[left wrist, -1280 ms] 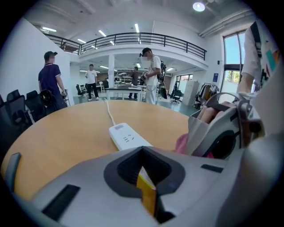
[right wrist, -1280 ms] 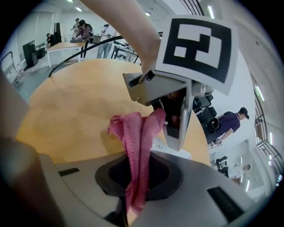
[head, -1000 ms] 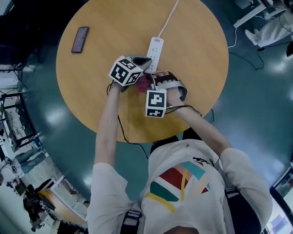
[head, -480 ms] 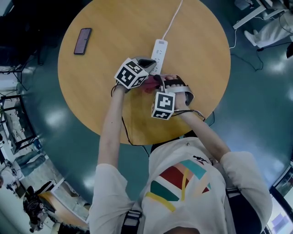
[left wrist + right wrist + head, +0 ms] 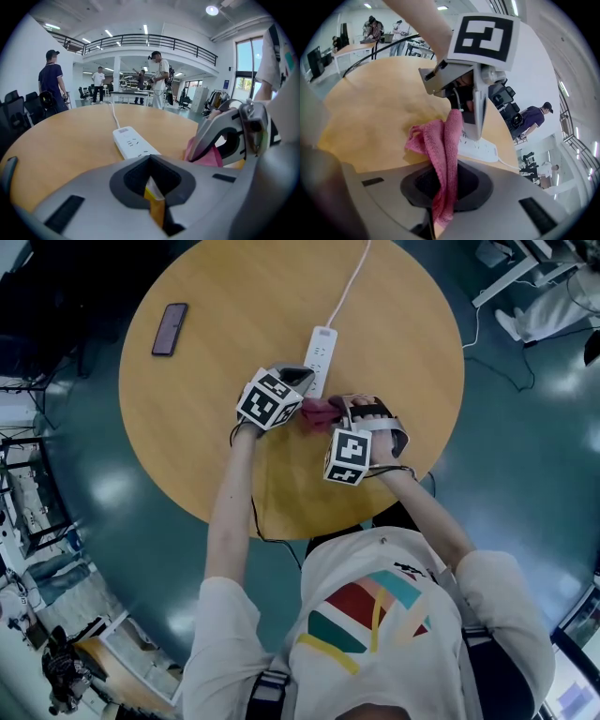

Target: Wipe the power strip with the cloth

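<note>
Pink cloth (image 5: 443, 140) grip: clamps it in right gripper (image 5: 334, 412), just beside power strip (image 5: 320, 352) stretching lengthwise away (left gripper (image 5: 298, 381) closed, empty, nearer).

Colours: cloth (image 5: 443, 154) pink; power strip (image 5: 319, 351) and cord (image 5: 349, 282) white; table (image 5: 234, 324) tan; marker cubes (image 5: 269, 399) black-and-white squares; phone (image 5: 170, 317) dark; floor (image 5: 525, 456) teal.

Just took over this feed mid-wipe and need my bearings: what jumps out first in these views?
The pink cloth, pinched in the right gripper's fingers, bunches up close by the white power strip at the round wooden table's middle. The left gripper, shut, sits at the strip's near end, and a dark phone lies apart at the far left.
</note>
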Demonstrator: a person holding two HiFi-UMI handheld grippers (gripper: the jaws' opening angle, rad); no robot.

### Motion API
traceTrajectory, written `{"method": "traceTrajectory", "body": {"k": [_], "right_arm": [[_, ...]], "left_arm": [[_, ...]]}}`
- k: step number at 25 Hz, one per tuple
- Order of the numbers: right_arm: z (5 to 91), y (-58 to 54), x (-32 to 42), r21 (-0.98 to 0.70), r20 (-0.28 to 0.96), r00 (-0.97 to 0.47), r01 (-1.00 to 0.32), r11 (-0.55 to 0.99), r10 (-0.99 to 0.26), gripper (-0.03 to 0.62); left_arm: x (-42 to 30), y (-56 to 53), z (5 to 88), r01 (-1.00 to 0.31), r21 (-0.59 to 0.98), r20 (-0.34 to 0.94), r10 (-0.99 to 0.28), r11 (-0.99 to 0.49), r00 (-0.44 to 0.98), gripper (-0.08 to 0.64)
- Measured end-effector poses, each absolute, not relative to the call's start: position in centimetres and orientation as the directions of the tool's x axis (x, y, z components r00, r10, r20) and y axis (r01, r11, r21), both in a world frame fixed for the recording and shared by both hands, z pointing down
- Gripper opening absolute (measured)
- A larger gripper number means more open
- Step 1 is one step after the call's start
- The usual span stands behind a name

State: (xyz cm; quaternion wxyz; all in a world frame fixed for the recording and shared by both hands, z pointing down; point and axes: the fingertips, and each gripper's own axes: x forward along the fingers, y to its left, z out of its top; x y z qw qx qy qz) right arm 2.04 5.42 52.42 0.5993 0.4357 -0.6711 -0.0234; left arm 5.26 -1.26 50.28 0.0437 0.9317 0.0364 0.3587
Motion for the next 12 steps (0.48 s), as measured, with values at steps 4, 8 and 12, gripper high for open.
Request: {"method": "traceTrajectory", "body": {"k": [4,8,12], "right_arm": [[48.6,7.5,2.7,0.412,0.754,-0.055,-0.737,0.536,-0.654,0.040],[42.1,9.4,5.0,0.158,0.603,-0.191,-0.923,0.351,-0.774,0.040],[38.9,12.8,7.2,0.048,0.464,-0.177,-0.973,0.225,-0.868,0.039]], "left_arm": [[3.7,-0.7,46.9,-0.161,0.138,0.548,-0.060,-0.977,0.834,0.040],[-0.2,0.3,39.8,-0.434,0.279,0.304,-0.350,-0.856,0.886,0.039],[-4.3,3.0,35.6,-0.664,0.349,0.205,-0.637,-0.661,0.743,0.040]]}}
